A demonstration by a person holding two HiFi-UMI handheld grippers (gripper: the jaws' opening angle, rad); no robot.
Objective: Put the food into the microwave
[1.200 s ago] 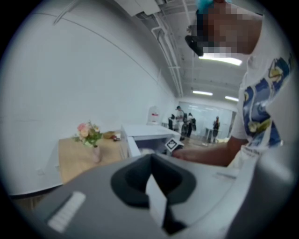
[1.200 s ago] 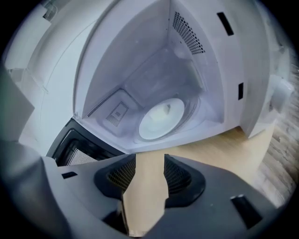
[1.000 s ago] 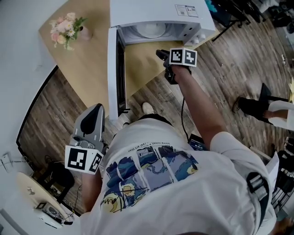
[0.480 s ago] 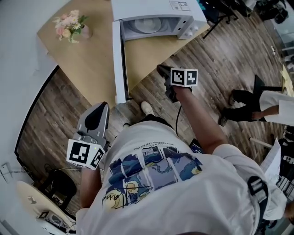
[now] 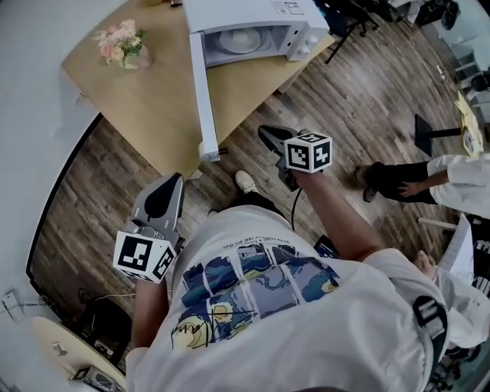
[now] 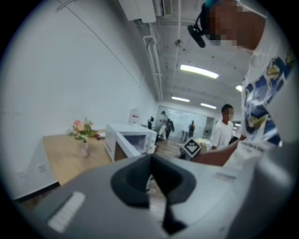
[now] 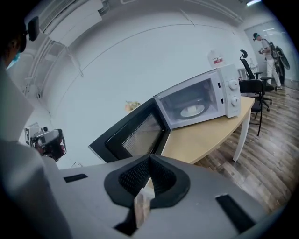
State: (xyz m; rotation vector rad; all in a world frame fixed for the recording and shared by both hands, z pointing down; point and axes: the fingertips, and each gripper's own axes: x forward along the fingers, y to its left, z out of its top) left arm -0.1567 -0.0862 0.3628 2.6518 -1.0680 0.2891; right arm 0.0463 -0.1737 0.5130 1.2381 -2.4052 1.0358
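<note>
While both claws sit short of the worktop, left claw is pinched together, empty, and right claw is likewise closed on nothing; bare wood floor lies open to the right. Microwave door stands swung wide, reaching the worktop's near edge. White dish sits inside the microwave, at the far end.

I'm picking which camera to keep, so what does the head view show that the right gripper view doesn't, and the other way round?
Only the head view: a shoe and the print on the shirt. Only the right gripper view: that the right gripper has its jaws together with nothing between them, and a wall sign. Both: the microwave, door open, plate inside, on the table.
</note>
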